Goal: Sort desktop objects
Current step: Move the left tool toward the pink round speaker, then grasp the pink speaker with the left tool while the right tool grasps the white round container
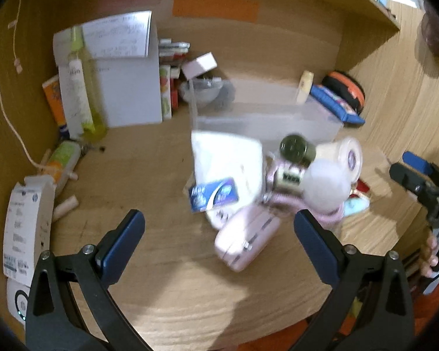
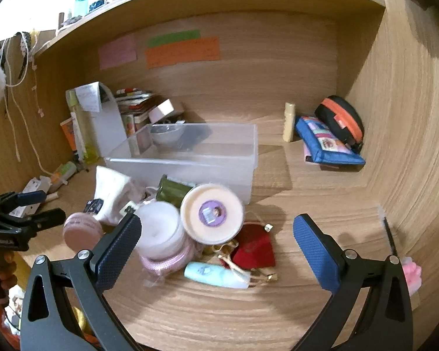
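Note:
A clear plastic bin [image 2: 190,158] stands mid-desk and also shows in the left wrist view [image 1: 266,117]. In front of it lies a pile: a white pouch [image 2: 111,193], a green can [image 2: 172,191], a cream round tin [image 2: 212,213], a pink-white jar [image 2: 158,231], a pink case [image 1: 245,239], a coiled pink cord [image 2: 169,260], a red pouch [image 2: 254,248], a mint tube [image 2: 216,275]. My right gripper [image 2: 216,242] is open over the pile, holding nothing. My left gripper [image 1: 219,234] is open above the pink case, empty.
A white box [image 1: 128,82], a yellow-green bottle [image 1: 85,87] and books stand at the back left. A blue pouch [image 2: 327,143], an orange-black case [image 2: 341,120] and a cream tube [image 2: 289,121] sit back right. A white device [image 1: 26,228] lies far left. Wooden walls enclose the desk.

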The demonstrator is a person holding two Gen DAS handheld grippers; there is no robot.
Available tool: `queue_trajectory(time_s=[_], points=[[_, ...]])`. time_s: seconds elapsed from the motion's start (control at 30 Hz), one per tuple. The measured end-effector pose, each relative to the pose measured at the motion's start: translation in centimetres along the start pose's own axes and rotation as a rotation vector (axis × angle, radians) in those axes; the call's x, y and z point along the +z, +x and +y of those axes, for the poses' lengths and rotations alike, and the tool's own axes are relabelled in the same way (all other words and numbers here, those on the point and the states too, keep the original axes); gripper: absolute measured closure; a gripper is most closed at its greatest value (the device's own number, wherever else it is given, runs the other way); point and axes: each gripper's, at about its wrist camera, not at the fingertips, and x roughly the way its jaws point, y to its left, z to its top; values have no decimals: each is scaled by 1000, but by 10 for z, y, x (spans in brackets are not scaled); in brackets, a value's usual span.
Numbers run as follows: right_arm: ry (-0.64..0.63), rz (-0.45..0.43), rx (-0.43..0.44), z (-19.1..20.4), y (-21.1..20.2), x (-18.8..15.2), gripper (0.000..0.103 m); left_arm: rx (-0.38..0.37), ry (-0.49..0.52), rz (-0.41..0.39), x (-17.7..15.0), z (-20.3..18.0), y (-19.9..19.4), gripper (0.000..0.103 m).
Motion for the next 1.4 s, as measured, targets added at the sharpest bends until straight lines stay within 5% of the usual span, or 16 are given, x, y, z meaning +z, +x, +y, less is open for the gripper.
queue_trajectory(time_s=[0.33,0.47,0.67,0.8,1.2,1.4], points=[[-18,82,88,27,21,-21,0,-83,13,66,-18,-8,20,0],[1,122,140,35,36,-24,1,-104,-6,102,-22,-5,33,20],[-12,172,183,49,53,-27,17,-142,-46,107,-23,1,44,25],[-9,202,175,52,65,-27,33,-161,-32,94,-22,-1,46,36],[-39,204,74,64,85,-17,33,-177,-16,78,-20,-4,49,55],[-67,185,43,67,85,-17,40,-173,-21,66,-18,-3,45,59]])
